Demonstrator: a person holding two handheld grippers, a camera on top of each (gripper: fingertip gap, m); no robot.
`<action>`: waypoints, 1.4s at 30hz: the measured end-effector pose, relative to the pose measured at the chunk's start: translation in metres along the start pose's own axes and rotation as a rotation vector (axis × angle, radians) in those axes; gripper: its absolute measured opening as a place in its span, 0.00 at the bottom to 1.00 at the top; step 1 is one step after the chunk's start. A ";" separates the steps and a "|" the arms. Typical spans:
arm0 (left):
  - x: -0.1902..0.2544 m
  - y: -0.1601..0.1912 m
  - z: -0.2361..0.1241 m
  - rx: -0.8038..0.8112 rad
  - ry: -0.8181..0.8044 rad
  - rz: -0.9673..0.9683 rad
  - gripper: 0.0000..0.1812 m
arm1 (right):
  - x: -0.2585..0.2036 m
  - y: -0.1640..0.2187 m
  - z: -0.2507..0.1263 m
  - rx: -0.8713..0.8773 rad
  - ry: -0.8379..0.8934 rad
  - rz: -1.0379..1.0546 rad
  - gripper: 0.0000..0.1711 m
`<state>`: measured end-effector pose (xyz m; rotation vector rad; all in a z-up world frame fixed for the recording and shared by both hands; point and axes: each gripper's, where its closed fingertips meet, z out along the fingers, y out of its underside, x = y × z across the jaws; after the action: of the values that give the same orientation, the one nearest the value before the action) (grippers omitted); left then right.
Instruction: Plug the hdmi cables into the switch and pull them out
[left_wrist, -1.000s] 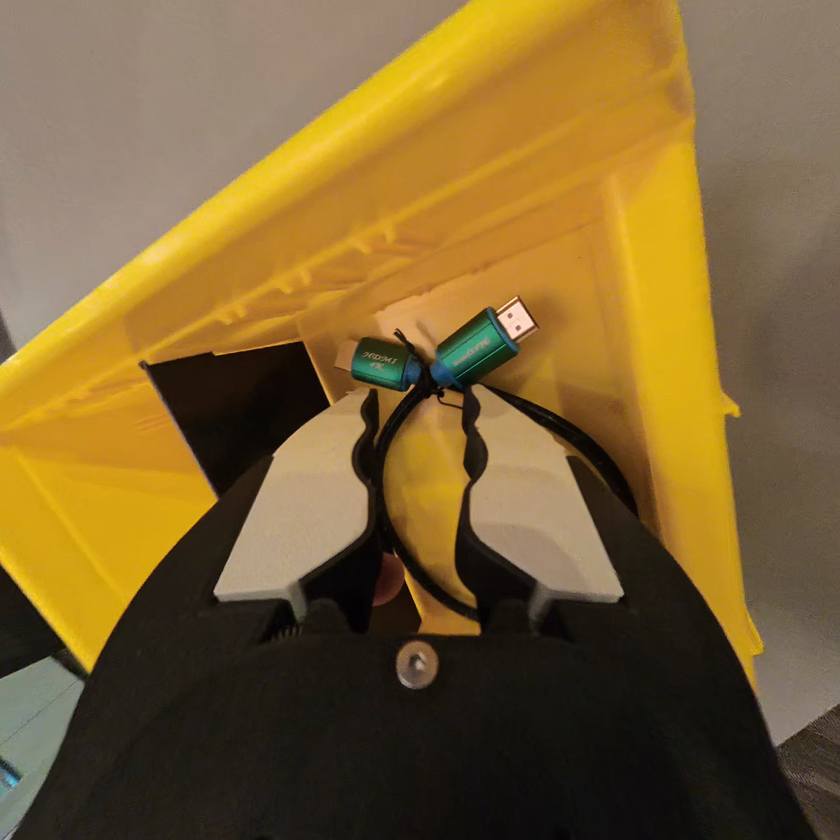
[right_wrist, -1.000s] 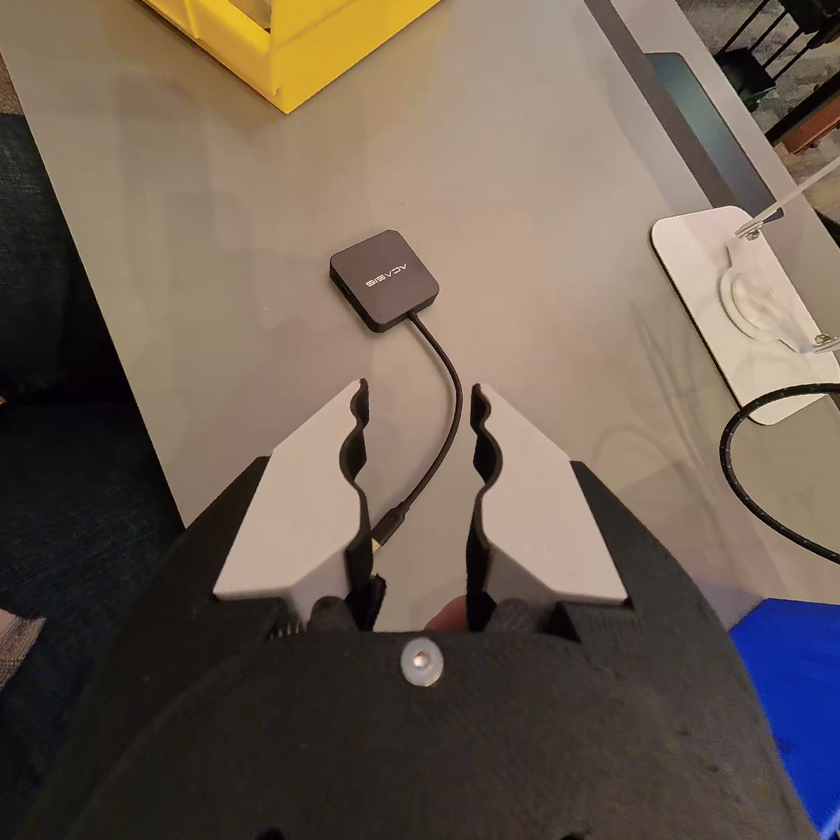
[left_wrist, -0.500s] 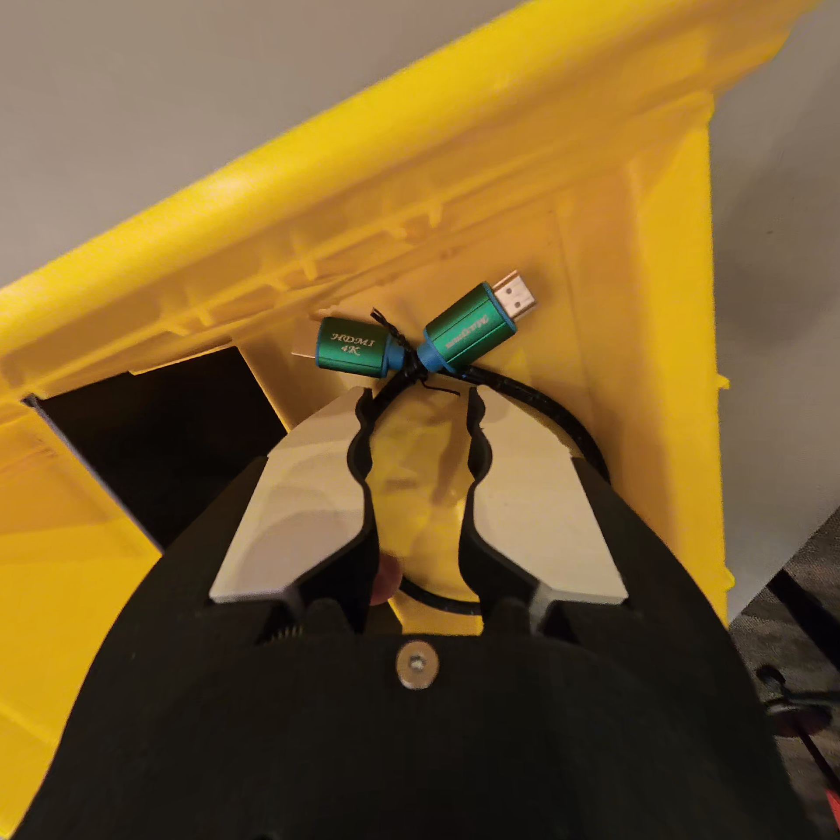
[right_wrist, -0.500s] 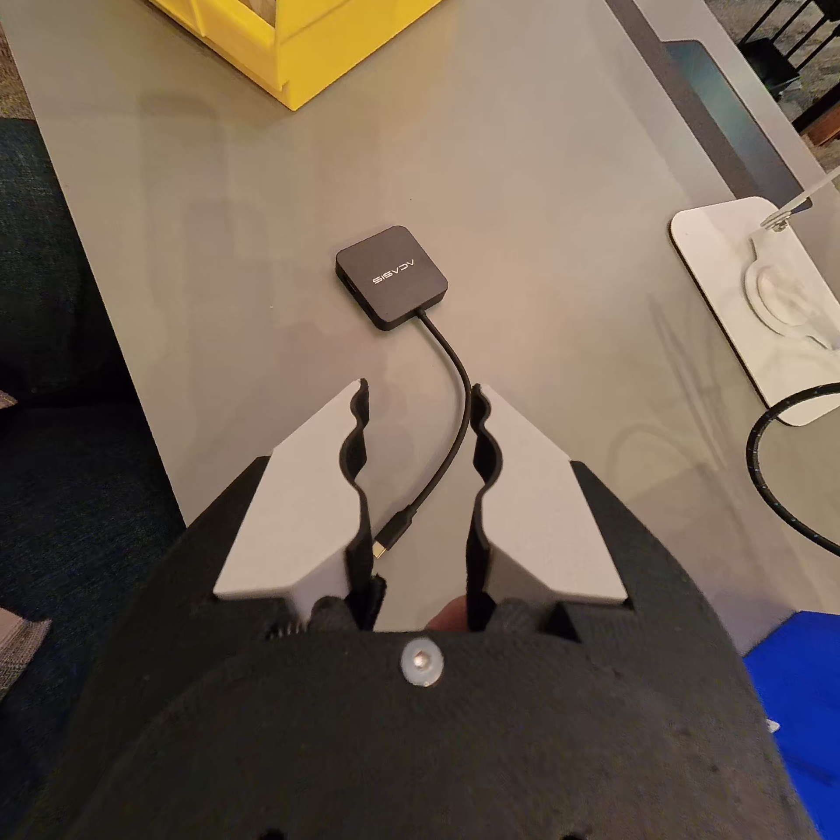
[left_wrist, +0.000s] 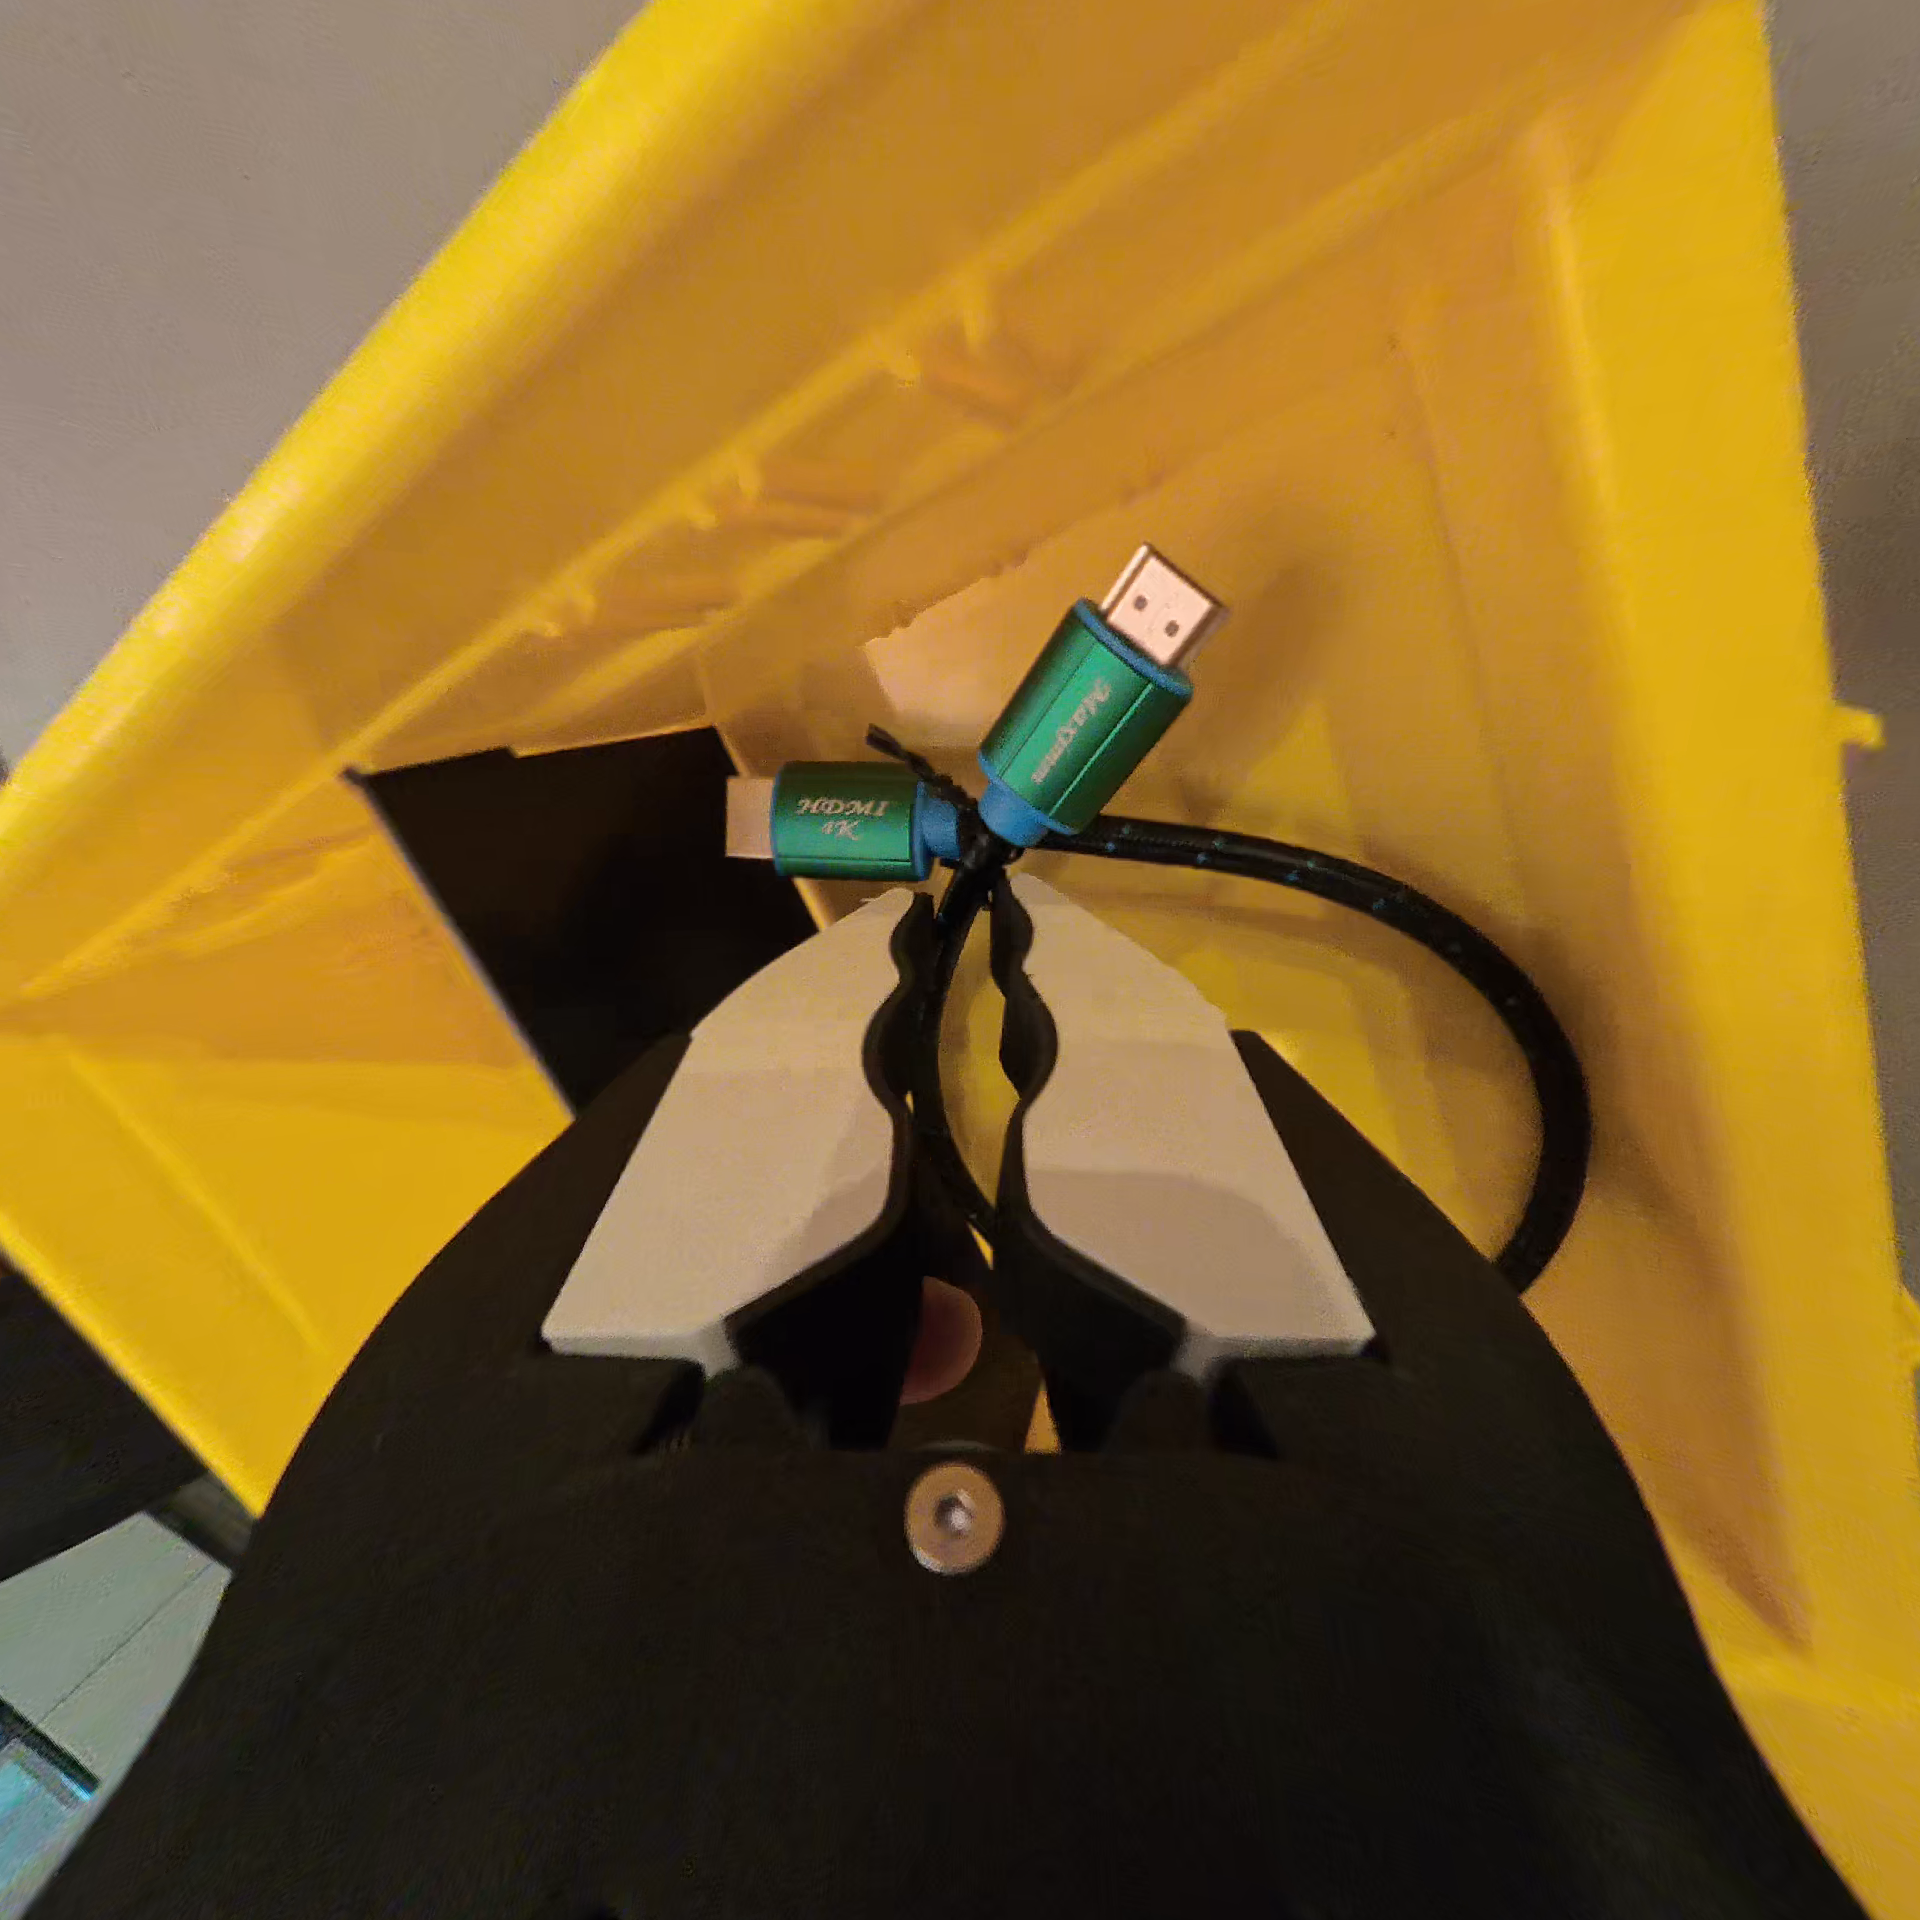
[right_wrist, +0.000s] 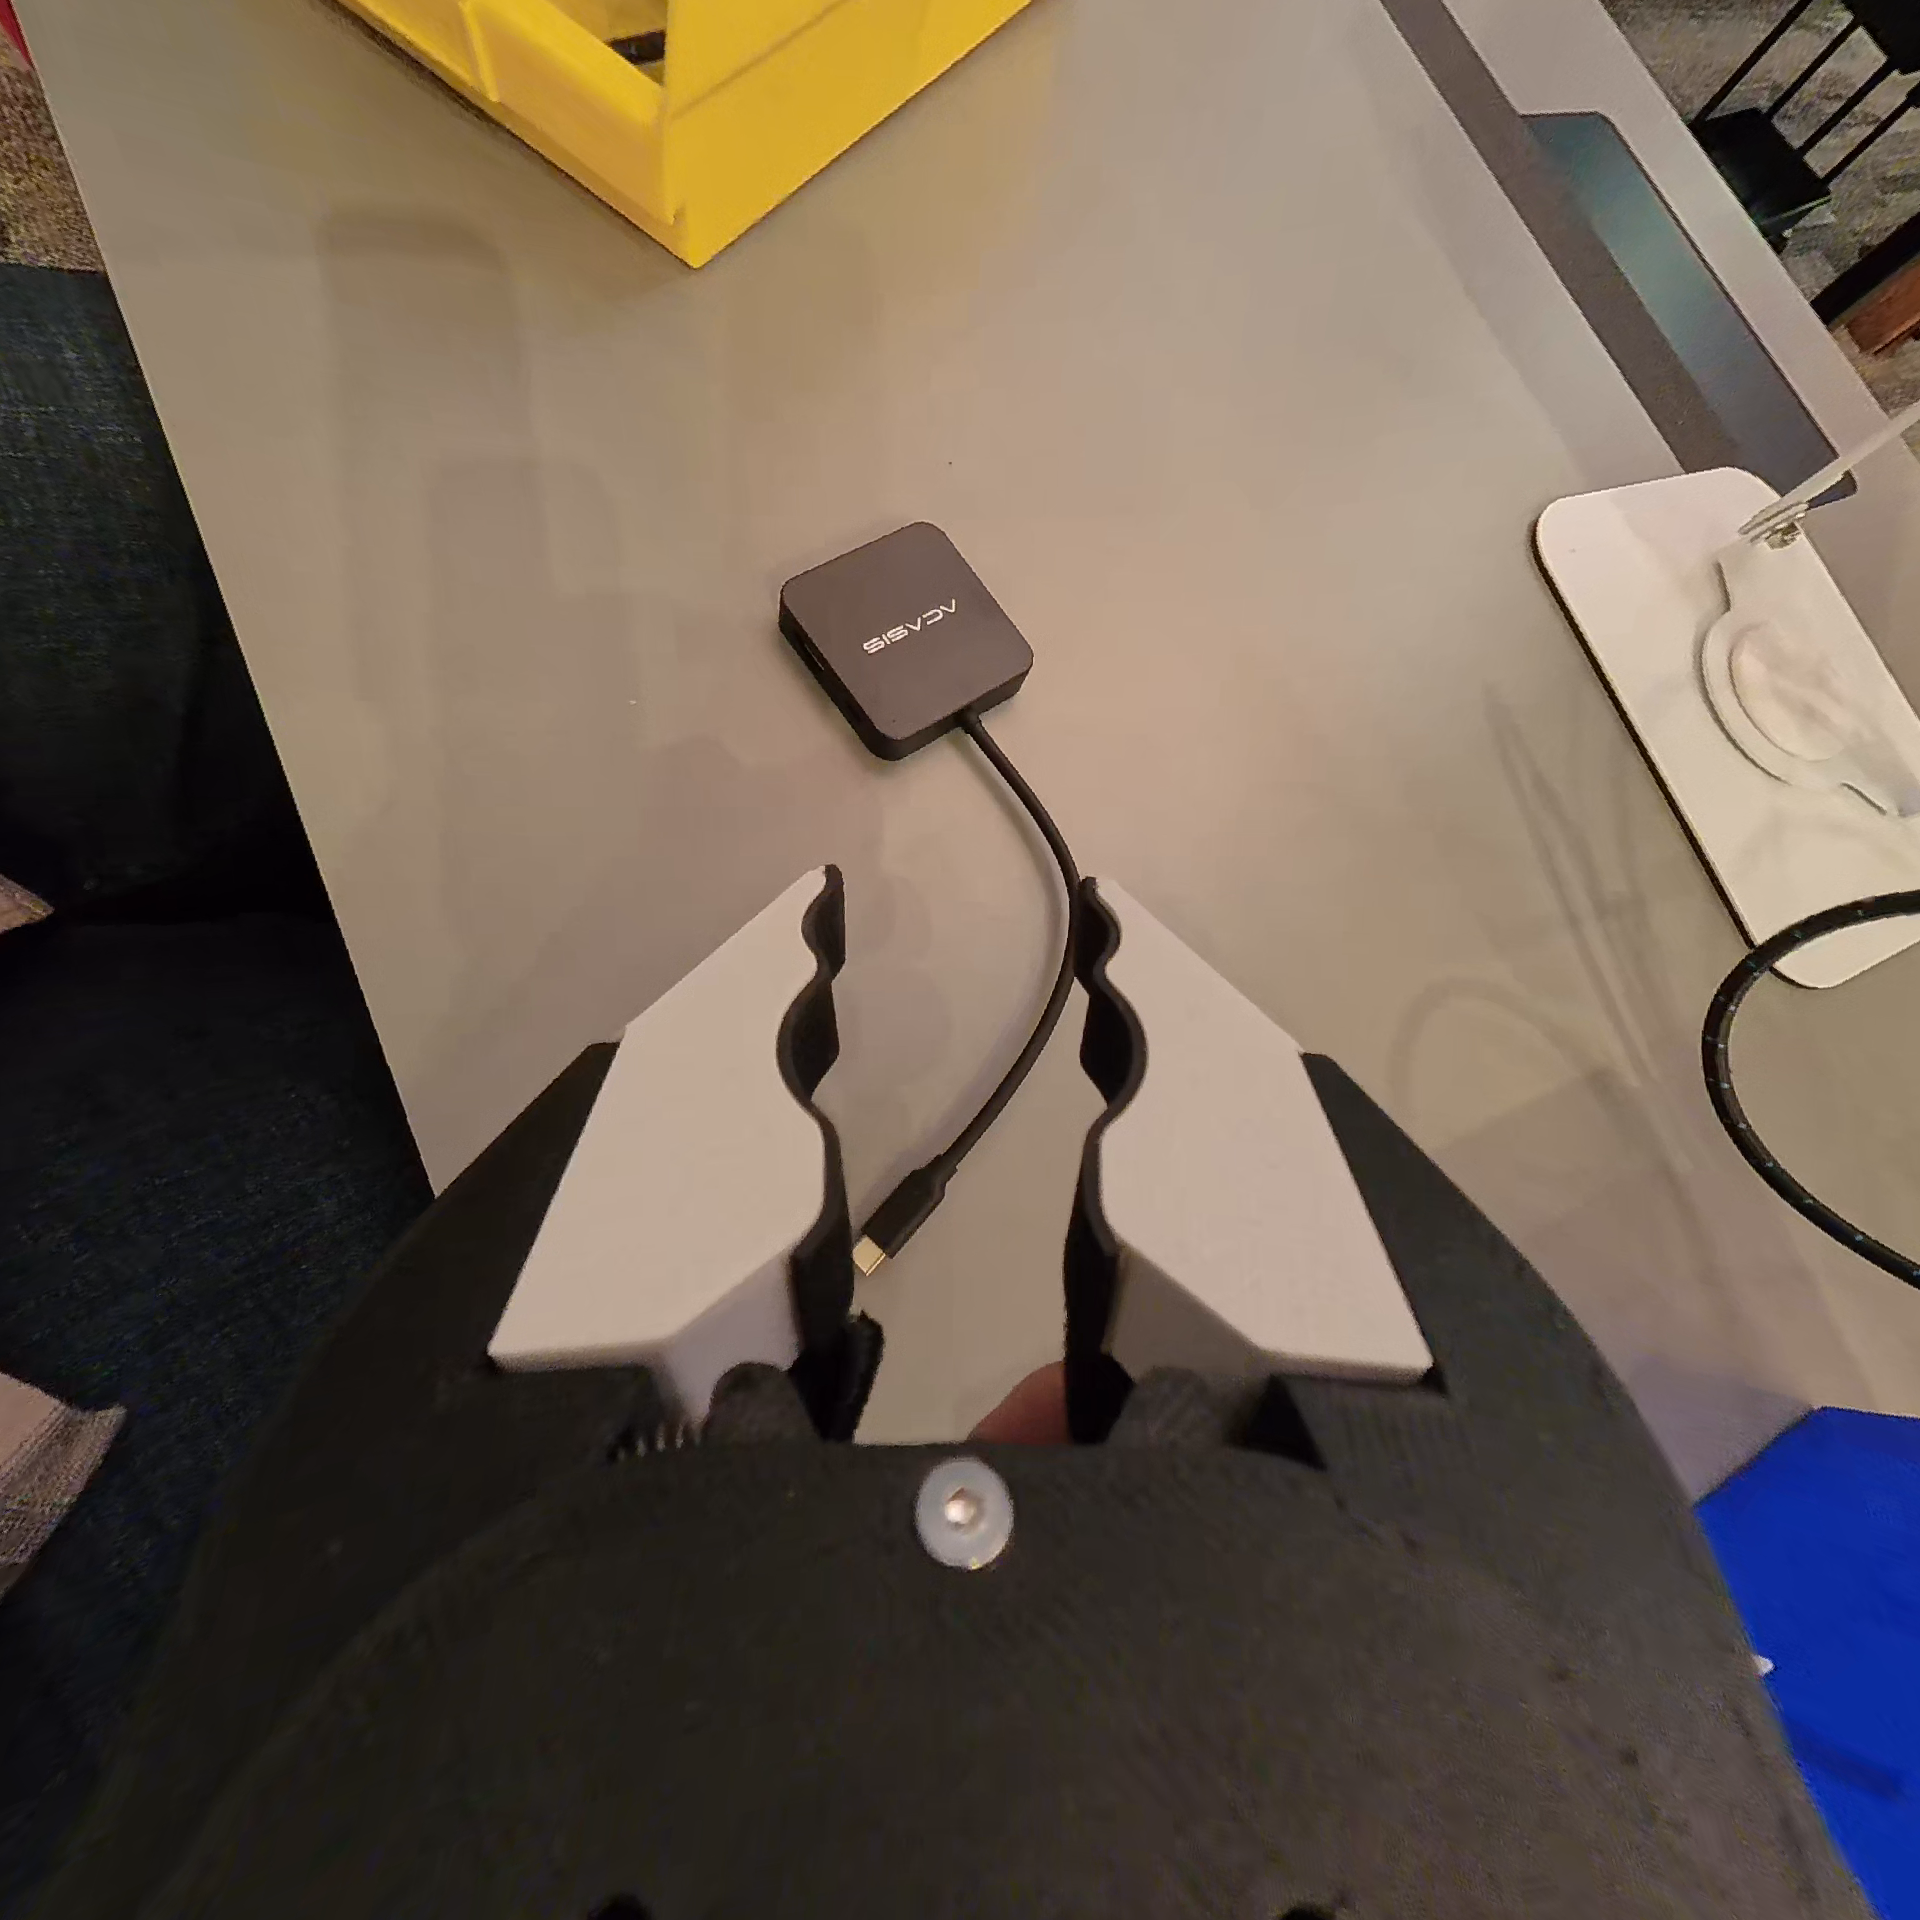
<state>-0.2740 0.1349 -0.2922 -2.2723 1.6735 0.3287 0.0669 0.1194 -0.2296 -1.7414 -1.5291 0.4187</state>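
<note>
A black braided HDMI cable (left_wrist: 1455, 935), looped and tied, has two green plugs (left_wrist: 1081, 727) crossed just past my fingertips inside a yellow bin (left_wrist: 1351, 416). My left gripper (left_wrist: 956, 904) is shut on the cable just below the tie. In the right wrist view the black square switch (right_wrist: 906, 636) lies flat on the grey table (right_wrist: 520, 520). Its short cord (right_wrist: 1039, 831) curves back to a loose plug (right_wrist: 899, 1226) between my fingers. My right gripper (right_wrist: 956, 888) is open and empty, above the table and short of the switch.
The yellow bin (right_wrist: 748, 125) stands at the table's far end. A white stand base (right_wrist: 1662, 727) and another black braided cable (right_wrist: 1745, 1039) lie at the right. A blue object (right_wrist: 1818, 1558) is at the near right. The table edge runs along the left, with dark floor beyond. The grippers' ends are close to 35 cm from one another. My right gripper's tips are some 12 cm from the black square switch (right_wrist: 906, 636).
My left gripper's jaws have closed from wide open onto the HDMI cable. The right gripper has drifted slightly, and the switch sits a little farther right in its view.
</note>
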 end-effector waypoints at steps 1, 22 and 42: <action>-0.002 -0.001 -0.006 0.020 -0.024 -0.009 0.05 | 0.000 0.000 0.000 0.000 -0.001 -0.002 0.24; -0.035 -0.024 -0.137 0.433 -0.496 -0.242 0.03 | -0.031 -0.034 0.009 -0.006 -0.045 -0.141 0.24; 0.019 0.037 -0.146 0.345 -0.389 -0.492 0.03 | -0.036 -0.028 0.006 0.017 -0.054 -0.129 0.25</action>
<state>-0.3025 0.0542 -0.1666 -2.0977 0.8697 0.3108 0.0346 0.0870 -0.2219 -1.6195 -1.6605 0.4152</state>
